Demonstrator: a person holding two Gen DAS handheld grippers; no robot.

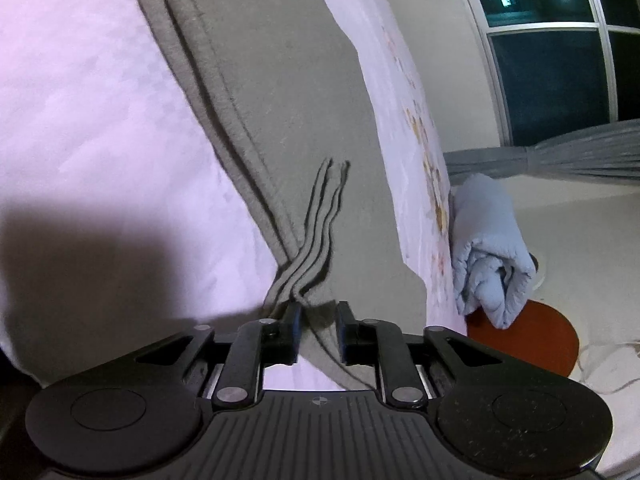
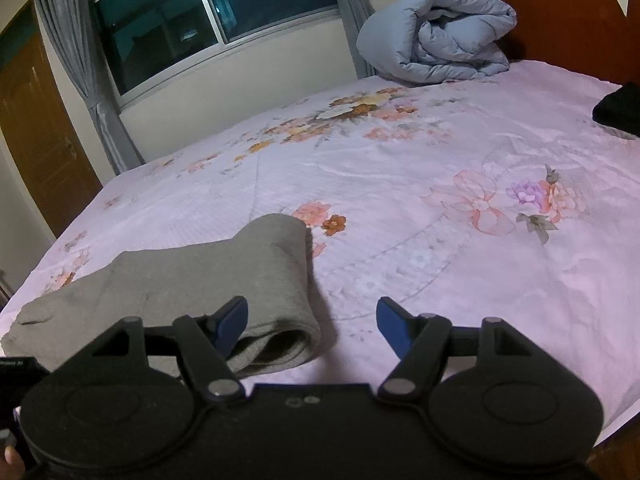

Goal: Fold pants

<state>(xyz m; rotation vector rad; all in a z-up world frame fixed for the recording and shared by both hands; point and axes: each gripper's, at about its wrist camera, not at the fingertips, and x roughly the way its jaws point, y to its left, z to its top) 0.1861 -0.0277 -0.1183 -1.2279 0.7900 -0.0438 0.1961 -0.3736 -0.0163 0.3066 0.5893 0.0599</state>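
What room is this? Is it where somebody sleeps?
Most likely a bedroom. There is a big bed with a flowery sheet, a rolled blue quilt by the headboard, and a curtained window. Grey pants lie on the bed.

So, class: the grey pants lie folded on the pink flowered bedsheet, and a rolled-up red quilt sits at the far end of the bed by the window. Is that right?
Not quite: the quilt is light blue, not red, as the right wrist view shows. The rest holds: the grey pants lie folded on the pink flowered bedsheet, and the quilt sits rolled up at the far end by the window.

Matt grey knit-looking pants (image 2: 192, 280) on smooth, perhaps cotton bedsheet (image 2: 440, 240).
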